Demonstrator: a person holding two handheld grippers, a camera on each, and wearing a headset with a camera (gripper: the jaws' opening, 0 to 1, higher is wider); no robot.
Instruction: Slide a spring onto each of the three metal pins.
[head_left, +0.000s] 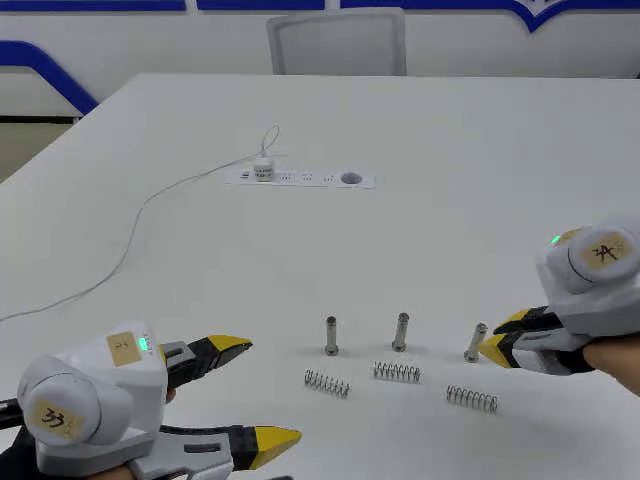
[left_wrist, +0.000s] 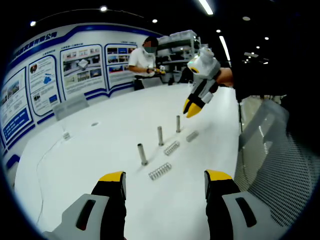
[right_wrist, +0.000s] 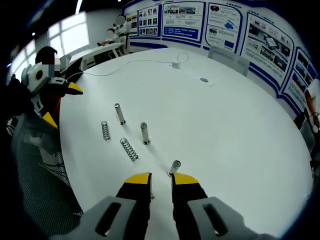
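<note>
Plainly nothing is done yet: all three springs (head_left: 397, 372) lie on the surface (head_left: 450, 230) before bare pins (head_left: 400, 332). Left tongs (head_left: 270, 390) gape empty; right tongs (right_wrist: 161, 179), narrowly parted, hold nothing.

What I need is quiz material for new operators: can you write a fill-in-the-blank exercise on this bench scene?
1. ___ metal pins stand upright on the white table.
2. The springs all lie flat on the table; the number already on a pin is ___.
3. The left gripper has its jaws wide ___.
4. In the head view, the right gripper is closest to the ___ pin of the row.

Missing words: three; zero; open; rightmost.
</note>
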